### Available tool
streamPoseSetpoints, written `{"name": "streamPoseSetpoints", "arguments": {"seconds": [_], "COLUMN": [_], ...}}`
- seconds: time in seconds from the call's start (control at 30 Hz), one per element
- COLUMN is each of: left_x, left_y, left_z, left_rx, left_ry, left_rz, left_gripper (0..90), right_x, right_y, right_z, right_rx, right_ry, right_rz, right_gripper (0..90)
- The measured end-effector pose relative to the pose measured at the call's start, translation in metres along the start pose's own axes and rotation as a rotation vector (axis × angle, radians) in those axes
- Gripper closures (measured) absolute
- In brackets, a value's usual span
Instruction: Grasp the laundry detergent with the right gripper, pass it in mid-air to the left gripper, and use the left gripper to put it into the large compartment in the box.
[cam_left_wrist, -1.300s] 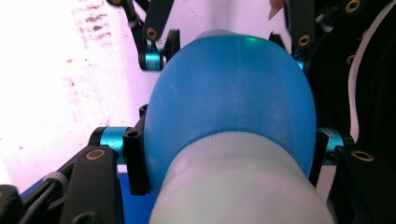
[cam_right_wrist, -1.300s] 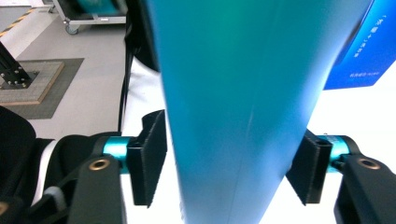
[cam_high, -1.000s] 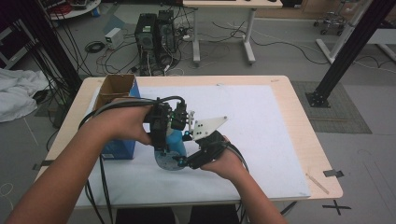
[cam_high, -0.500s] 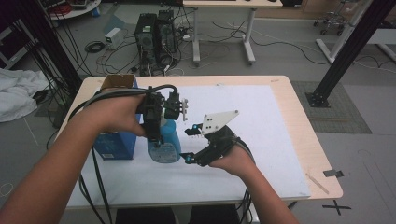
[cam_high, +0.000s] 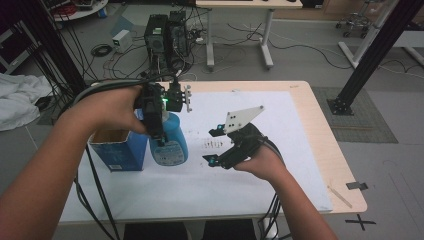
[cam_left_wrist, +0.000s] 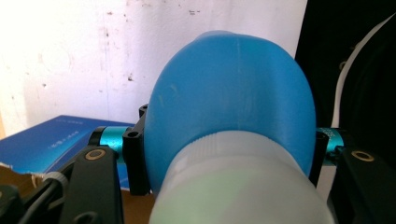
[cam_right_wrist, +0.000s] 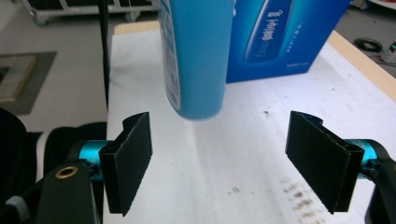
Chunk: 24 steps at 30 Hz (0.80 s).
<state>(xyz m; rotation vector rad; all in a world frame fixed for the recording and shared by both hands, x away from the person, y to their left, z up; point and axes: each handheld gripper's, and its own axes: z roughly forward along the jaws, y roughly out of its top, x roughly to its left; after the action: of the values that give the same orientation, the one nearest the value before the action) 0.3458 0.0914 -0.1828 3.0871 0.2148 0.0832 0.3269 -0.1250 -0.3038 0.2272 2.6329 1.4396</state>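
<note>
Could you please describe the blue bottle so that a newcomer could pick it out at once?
On the white-covered table, look near its left end, beside the open blue box. The blue bottle hangs there, clamped near its top in the left gripper; unlike the square box, it is rounded and lifted off the table.

The high view looks forward and down on the table (cam_high: 310, 120) from above. Each gripper view rides close behind its jaws; both share the bottle (cam_left_wrist: 233, 98) and box (cam_right_wrist: 289, 32).

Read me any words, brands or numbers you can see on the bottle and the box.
Box: white characters run down a blue panel, with a line of small print below, all too blurred to read.
Bottle: a strip of small print along its edge, too small to read.
Nothing can be quoted.
</note>
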Motion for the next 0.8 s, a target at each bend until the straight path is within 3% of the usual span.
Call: {"name": "streamPoseSetpoints", "arguments": {"seconds": [0.27,0.33,0.6,0.8], "left_x": [0.011,0.015,0.031,0.038], "left_y": [-0.014,-0.019,-0.039,-0.051], "left_z": [-0.021,-0.026,-0.043,-0.057], "left_rx": [-0.034,-0.039,-0.050,-0.061], "left_ry": [-0.016,-0.012,-0.007,0.010], "left_rz": [-0.079,-0.110,-0.278,-0.355], "left_gripper": [38.2,38.2,38.2,38.1], "right_x": [-0.008,-0.010,-0.015,-0.018], "right_y": [0.006,0.007,0.004,0.003], "right_z": [-0.012,-0.013,-0.015,-0.013], "right_rx": [0.047,0.057,0.094,0.110], "right_ry": [-0.028,-0.035,-0.047,-0.043], "right_rz": [-0.003,-0.001,0.005,0.007], "right_gripper": [18.9,13.8,13.2,12.3]}}
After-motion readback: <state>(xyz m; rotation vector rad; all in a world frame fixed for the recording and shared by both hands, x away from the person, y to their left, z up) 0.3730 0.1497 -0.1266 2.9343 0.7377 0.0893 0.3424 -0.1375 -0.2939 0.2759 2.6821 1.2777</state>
